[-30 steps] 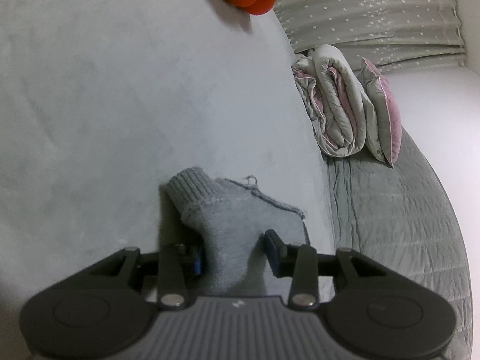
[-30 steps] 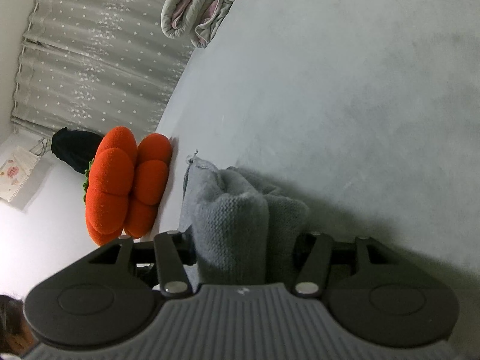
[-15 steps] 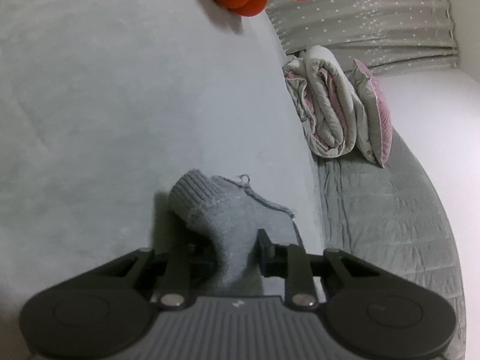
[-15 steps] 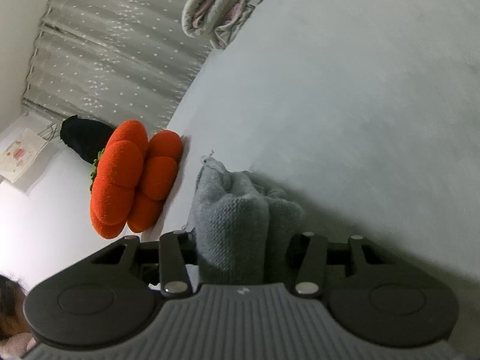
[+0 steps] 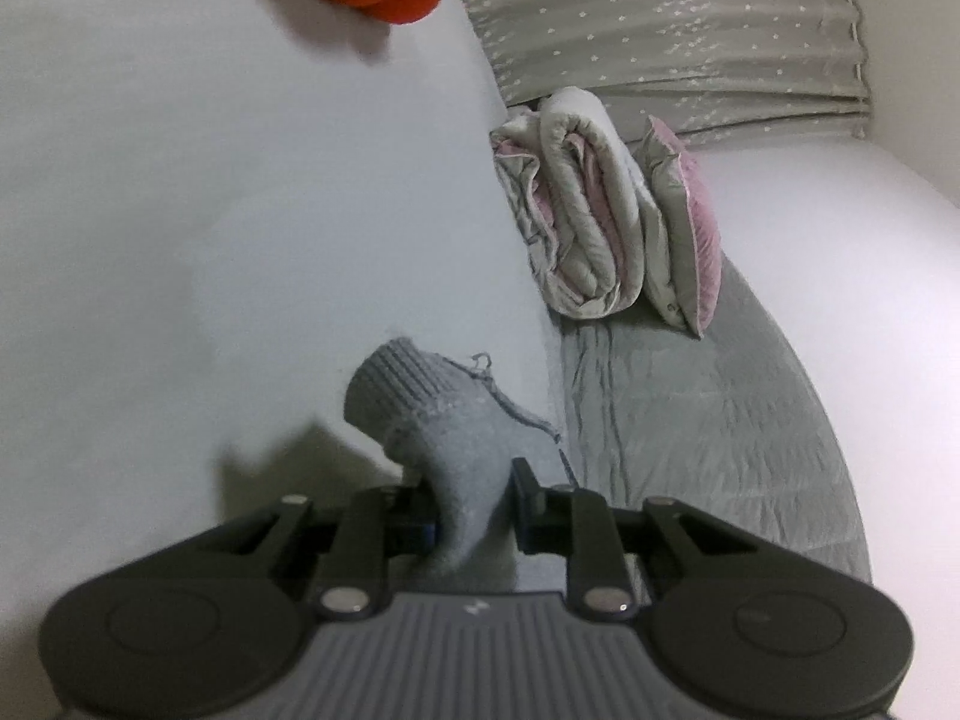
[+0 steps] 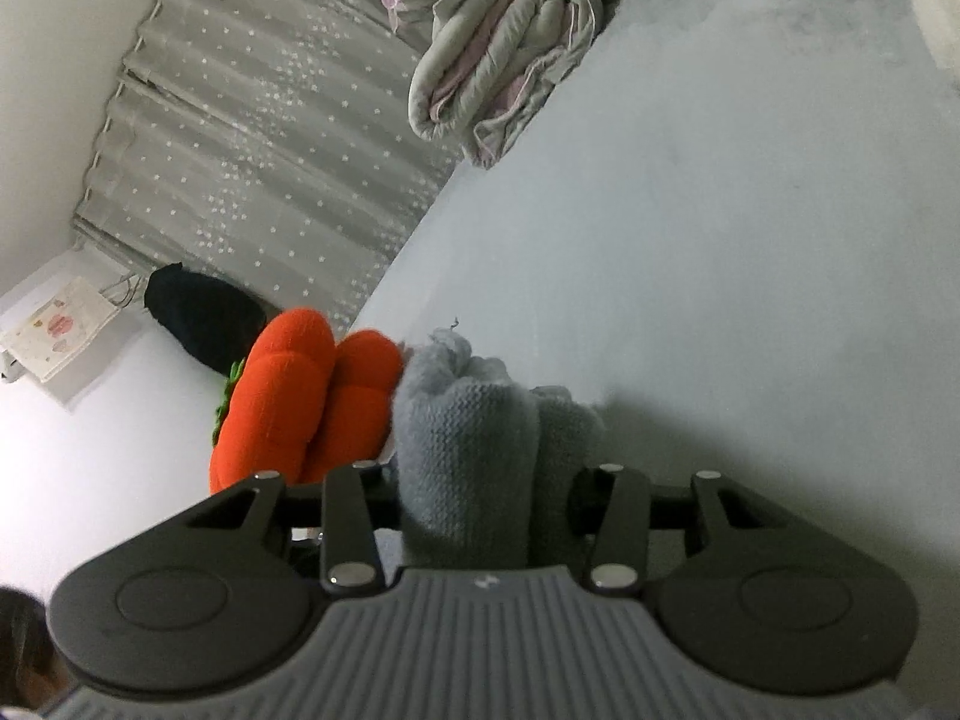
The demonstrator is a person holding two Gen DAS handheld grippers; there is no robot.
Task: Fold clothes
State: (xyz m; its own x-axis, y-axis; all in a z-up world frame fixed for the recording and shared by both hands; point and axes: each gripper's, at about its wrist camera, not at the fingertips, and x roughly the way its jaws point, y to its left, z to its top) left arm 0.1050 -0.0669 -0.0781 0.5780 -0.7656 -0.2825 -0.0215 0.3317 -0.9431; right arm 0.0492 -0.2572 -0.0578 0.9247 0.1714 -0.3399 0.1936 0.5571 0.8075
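The left gripper [image 5: 474,504] had its jaws closing on a bunched stretch of the grey knitted garment [image 5: 444,420], the pads pressing the wool from both sides; the right gripper [image 6: 486,498] was clamped across a thicker roll of the same grey knit [image 6: 468,438], its jaws standing wider because the bundle between them was bulkier. The garment hung from both grips just above the pale bed cover [image 5: 180,210], near the edge where that cover met a quilted grey spread [image 5: 690,420]; a ribbed cuff [image 5: 390,381] stuck out beyond the left gripper, and a loose thread showed at a seam.

As for progress, I judged the folding barely begun; the garment was gathered and crumpled rather than laid flat, no neat crease could be seen, and no finished pile of folded clothes lay anywhere in sight; spreading it out, squaring it and making the folds all seemed left to do.

Counting what there was: two grippers, one in each hand; one grey knitted garment, as far as I could tell, though whether both held the same piece could not be told for certain; one rolled quilt [image 5: 576,210], with one pink pillow [image 5: 690,240] beside it; one orange plush cushion [image 6: 300,396]; one star-dotted curtain [image 6: 270,120]; one dark bundle [image 6: 204,312] by the wall.
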